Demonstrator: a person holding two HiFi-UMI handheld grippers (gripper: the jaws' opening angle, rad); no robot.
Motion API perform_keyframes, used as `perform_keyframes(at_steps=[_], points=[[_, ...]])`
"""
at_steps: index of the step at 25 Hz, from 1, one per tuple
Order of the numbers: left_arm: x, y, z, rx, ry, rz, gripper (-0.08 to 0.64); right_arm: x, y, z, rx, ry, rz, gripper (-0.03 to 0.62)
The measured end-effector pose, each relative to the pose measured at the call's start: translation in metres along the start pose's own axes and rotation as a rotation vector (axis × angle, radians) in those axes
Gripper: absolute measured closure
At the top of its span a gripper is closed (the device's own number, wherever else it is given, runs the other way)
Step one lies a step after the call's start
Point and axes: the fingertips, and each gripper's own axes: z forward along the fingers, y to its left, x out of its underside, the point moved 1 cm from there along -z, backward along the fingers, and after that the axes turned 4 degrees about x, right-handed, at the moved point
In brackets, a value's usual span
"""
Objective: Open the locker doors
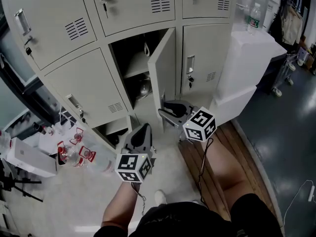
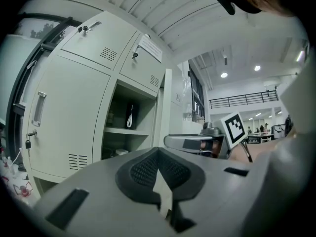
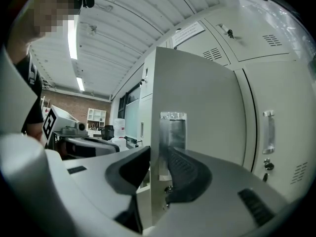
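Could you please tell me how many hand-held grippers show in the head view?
2. The left hand-held gripper is low in the middle, jaws together on nothing. The right hand-held gripper, beside it, clamps the edge of the open locker door. None seems hidden.

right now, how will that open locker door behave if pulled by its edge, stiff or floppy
The open locker door looks like thin flat sheet metal: probably stiff and fairly light, likely to swing rather than bend. Its painted face looks smooth, so the right gripper, clamped on its edge, might slip under an angled pull.
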Motion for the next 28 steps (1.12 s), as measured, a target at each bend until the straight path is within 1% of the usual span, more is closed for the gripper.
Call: perform_keyframes(at_steps=[5, 10, 17, 21, 28], points=[[0.001, -0.027, 0.003, 0.01, -0.004, 0.008, 0.561, 0.002, -0.009, -0.031, 0.014, -0.004, -0.003, 0.474], [0.001, -0.052, 0.006, 0.027, -0.004, 0.012, 0.561, 0.005, -0.022, -0.056, 0.078, -0.008, -0.011, 0.446], [0.001, -0.077, 0.009, 0.053, -0.003, 0.021, 0.561, 0.009, -0.037, -0.09, 0.171, -0.006, -0.007, 0.45], [0.0, -0.088, 0.012, 0.069, -0.001, 0.026, 0.561, 0.007, -0.041, -0.104, 0.236, -0.014, -0.026, 0.456], [0.003, -0.105, 0.014, 0.078, 0.007, 0.033, 0.561, -0.005, -0.037, -0.116, 0.288, -0.058, -0.046, 0.428]])
